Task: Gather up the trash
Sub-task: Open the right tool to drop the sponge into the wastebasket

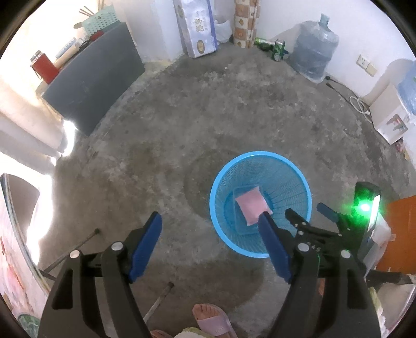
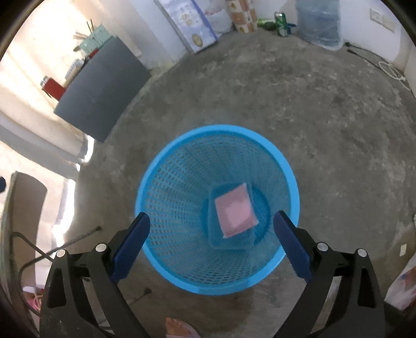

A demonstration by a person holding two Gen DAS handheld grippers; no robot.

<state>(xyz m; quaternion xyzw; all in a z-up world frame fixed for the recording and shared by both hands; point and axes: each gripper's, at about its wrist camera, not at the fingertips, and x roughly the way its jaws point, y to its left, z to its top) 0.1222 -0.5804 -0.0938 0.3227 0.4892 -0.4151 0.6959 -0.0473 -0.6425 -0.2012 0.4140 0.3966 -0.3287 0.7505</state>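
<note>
Now, jaws: left gripper (image 1: 209,228) and right gripper (image 2: 211,227) both spread, empty.
Risk: nudging round blue mesh plastic basket (image 2: 156,182), spilling pink flat packet (image 2: 235,213).

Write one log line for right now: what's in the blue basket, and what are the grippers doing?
blue basket: on floor, holds pink packet | left hand-held gripper: open, empty | right hand-held gripper: open, empty, above basket

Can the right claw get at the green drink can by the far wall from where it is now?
Probably not without moving. The open right claw hangs over the blue mesh plastic basket, while the green drink can stands across the bare concrete floor beside the water jug.
</note>
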